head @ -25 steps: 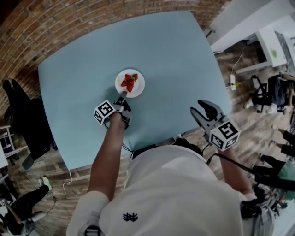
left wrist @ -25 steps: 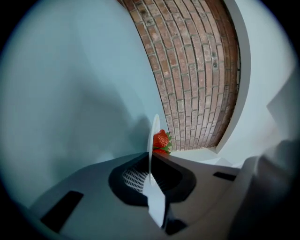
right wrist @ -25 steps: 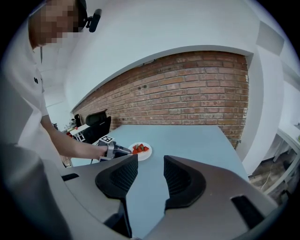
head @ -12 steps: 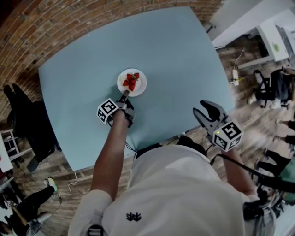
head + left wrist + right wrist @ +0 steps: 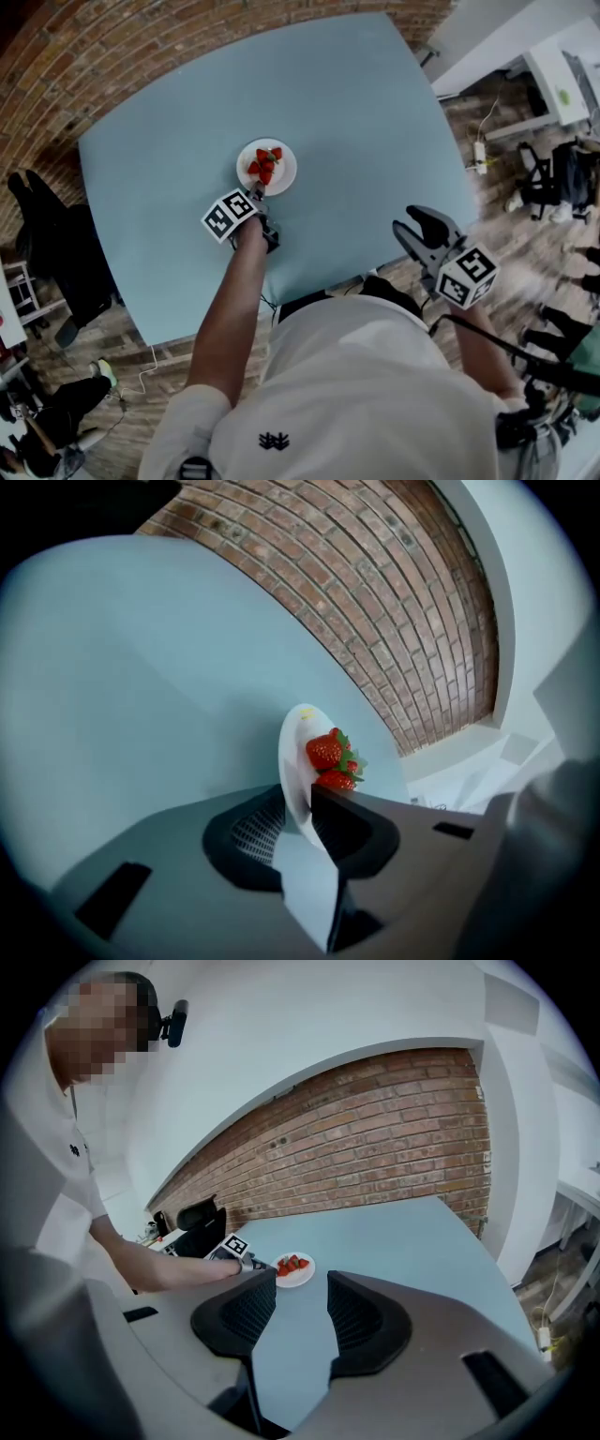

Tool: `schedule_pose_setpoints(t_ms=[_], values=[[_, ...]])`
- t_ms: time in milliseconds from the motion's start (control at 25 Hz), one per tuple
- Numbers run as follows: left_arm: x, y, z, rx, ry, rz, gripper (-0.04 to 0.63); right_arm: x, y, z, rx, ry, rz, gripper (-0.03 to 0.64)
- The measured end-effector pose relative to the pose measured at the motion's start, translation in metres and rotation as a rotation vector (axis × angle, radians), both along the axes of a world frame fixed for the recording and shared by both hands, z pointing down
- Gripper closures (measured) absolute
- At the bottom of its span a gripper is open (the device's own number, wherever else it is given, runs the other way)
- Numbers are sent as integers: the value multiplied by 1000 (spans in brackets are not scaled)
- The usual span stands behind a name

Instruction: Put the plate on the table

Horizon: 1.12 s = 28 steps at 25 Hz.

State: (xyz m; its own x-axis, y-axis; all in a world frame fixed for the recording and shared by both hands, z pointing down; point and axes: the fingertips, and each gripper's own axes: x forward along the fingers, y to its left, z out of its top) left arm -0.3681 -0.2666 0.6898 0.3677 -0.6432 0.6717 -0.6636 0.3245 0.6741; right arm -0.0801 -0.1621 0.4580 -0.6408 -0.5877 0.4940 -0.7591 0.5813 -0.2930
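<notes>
Release: my left gripper [image 5: 293,803] is opening its jaws around the near rim of the round white plate [image 5: 281,174], seemingly resting on the pale blue table [image 5: 375,122], left of centre. I'm aiming to withdraw level; my right gripper [image 5: 300,1283] is hovering open, empty.

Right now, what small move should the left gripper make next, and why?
Probably draw the left gripper straight back. The plate of strawberries already lies on the table, and the jaws are opening with its rim between them.
</notes>
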Motion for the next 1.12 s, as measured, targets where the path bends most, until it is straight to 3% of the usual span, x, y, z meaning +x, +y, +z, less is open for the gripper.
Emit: schedule_pose_setpoints(t_ms=[120,320,480,600,880,1120], values=[[-2,1,2,-29,-96,32,508,4,-1,-1,-2,-8,0,442],[-7,2,6,-73,-168,31,488,11,-2,-1,6,-21,1,442],[-9,4,5,-84,-286,44,466,23,1,-3,23,-24,-3,442],[-8,5,4,-82,-334,35,466,35,3,-2,29,-29,-4,442],[-3,14,-22,-11,-408,-15,457,63,8,-2,62,-26,-39,442],[19,44,-68,92,-415,-57,457,87,14,-4,95,-59,-111,442]])
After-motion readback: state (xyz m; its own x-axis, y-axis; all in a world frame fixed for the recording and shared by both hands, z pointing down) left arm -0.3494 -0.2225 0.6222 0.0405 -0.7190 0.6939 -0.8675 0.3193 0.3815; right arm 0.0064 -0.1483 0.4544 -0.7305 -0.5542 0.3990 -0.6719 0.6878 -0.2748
